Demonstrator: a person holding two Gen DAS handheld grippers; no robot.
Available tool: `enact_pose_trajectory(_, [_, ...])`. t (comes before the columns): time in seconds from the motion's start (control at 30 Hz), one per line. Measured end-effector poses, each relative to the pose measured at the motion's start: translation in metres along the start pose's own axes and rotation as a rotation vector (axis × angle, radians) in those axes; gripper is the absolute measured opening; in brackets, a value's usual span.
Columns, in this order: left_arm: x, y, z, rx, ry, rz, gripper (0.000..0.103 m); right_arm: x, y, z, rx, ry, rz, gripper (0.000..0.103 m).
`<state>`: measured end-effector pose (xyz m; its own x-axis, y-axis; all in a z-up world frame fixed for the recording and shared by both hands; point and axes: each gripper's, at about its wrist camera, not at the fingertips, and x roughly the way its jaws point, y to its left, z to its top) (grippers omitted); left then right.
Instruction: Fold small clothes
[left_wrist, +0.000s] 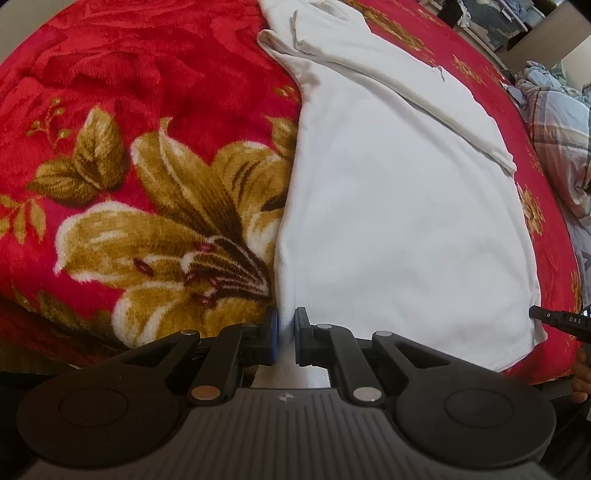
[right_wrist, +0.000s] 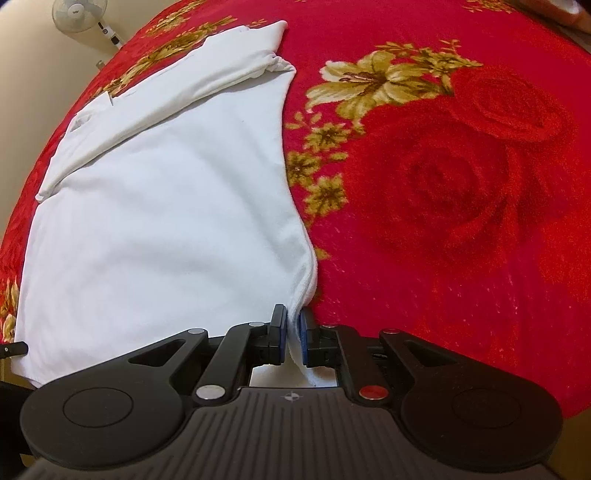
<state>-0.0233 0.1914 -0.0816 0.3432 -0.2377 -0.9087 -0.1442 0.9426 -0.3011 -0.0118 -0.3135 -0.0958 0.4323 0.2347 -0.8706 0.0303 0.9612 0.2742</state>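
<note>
Red floral blanket (left_wrist: 110, 92) | white shirt (left_wrist: 388, 221) flat | left tongs (left_wrist: 286, 332), right tongs (right_wrist: 293, 334) pinch its near corners

Two wrist fisheyes, close over the bed, angled steeply down.

Each looks forward past its own claw: the left claw (left_wrist: 285, 334) at the white garment (left_wrist: 388, 221) near edge's left side, the right claw (right_wrist: 294, 334) at its right; both share the garment and red blanket (right_wrist: 461, 184).

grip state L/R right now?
Left tool: closed on the near left corner of the white shirt.
Right tool: closed on the shirt's near right corner.
</note>
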Motion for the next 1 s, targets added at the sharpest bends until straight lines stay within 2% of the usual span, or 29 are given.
enact_pose_trajectory(0.23, [-0.01,-0.01,-0.001,0.069,-0.042,0.019,0.004,-0.011,0.004,0.002,-0.012,-0.045,0.03,0.005])
enact_pose_trajectory(0.3, [-0.022,-0.02,-0.001,0.121,-0.085,0.031,0.004,-0.021,0.008,0.005,-0.023,-0.078,0.052,0.005])
enact_pose_trajectory(0.43, [-0.063,-0.044,-0.006,0.252,-0.22,0.046,0.004,-0.059,0.021,0.015,-0.064,-0.175,0.109,0.005])
enact_pose_trajectory(0.6, [-0.124,-0.055,-0.015,0.313,-0.374,-0.017,0.003,-0.124,0.027,0.016,-0.05,-0.337,0.217,0.003])
enact_pose_trajectory(0.73, [-0.18,-0.05,-0.026,0.331,-0.456,-0.093,0.003,-0.177,0.013,0.003,0.006,-0.448,0.282,0.002])
enact_pose_trajectory(0.87, [-0.226,-0.047,-0.043,0.342,-0.499,-0.176,0.003,-0.224,0.003,-0.026,0.023,-0.531,0.335,0.002])
enact_pose_trajectory(1.0, [-0.23,-0.042,-0.036,0.303,-0.477,-0.202,0.003,-0.237,-0.005,-0.043,0.078,-0.543,0.352,0.002])
